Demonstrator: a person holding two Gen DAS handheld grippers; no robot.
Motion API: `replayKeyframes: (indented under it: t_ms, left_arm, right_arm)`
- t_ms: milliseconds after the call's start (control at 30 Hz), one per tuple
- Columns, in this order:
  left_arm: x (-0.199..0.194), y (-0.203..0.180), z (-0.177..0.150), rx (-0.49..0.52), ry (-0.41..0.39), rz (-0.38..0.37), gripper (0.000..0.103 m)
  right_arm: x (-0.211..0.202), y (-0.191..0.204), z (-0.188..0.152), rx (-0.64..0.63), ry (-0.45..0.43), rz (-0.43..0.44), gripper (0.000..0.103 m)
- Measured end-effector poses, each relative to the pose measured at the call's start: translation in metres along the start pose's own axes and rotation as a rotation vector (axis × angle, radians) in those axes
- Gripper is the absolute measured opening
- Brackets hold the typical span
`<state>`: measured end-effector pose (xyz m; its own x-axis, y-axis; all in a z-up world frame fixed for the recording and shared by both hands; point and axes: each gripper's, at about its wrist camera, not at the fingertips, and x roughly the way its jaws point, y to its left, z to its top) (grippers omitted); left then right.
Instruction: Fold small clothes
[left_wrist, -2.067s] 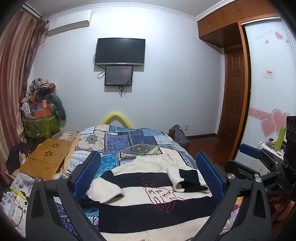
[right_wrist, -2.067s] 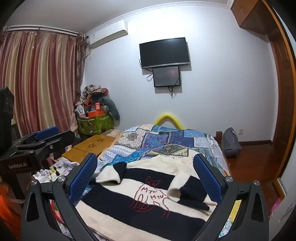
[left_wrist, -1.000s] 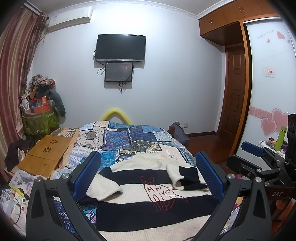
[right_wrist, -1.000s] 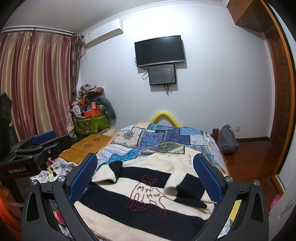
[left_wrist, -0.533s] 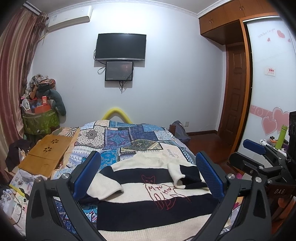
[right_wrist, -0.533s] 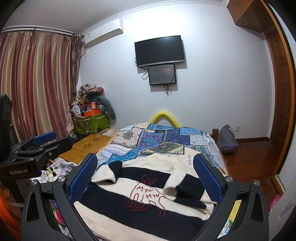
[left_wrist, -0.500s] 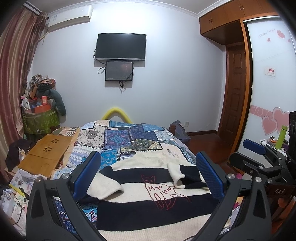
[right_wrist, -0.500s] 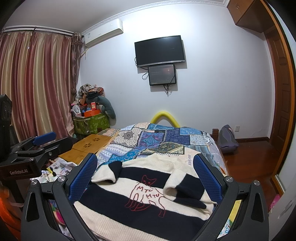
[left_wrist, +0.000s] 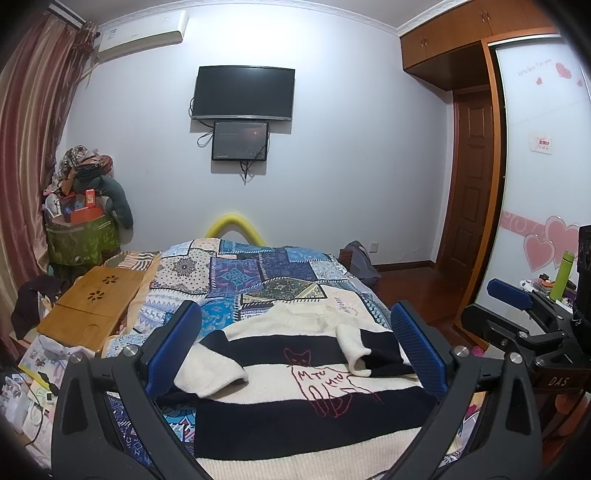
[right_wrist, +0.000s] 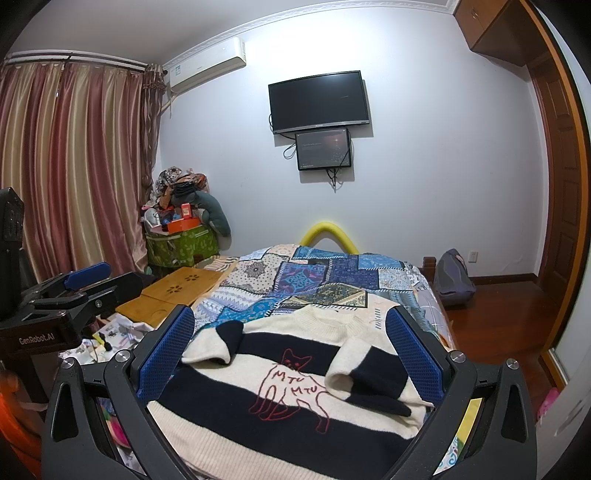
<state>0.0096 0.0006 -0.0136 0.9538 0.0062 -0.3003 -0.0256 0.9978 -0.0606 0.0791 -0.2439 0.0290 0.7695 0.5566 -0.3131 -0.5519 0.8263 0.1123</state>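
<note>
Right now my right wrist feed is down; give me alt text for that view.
A cream and navy striped sweater with a red cat outline lies flat on a patchwork quilt, both sleeves folded in over the front. The open right gripper hovers above it, holding nothing; the left gripper shows at the left edge. Beyond are a wall TV and curtains.

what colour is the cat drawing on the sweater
Red outline, on the cat drawing of the striped sweater; clearest in the right wrist view.

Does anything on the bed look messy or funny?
Yes. The cream and navy striped knit sweater with a red cat outline lies face up on the patchwork quilt, but both sleeves are flopped unevenly across its front, one sleeve bunched up. Nothing looks torn or spilled.
</note>
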Motion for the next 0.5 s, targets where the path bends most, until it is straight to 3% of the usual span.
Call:
replayKeyframes:
  t_ms: [500]
  left_arm:
    - [0.0004, -0.0021, 0.0037, 0.0, 0.001, -0.003, 0.103]
  right_arm:
    - [-0.0001, 0.0003, 0.0001, 0.0, 0.001, -0.001, 0.103]
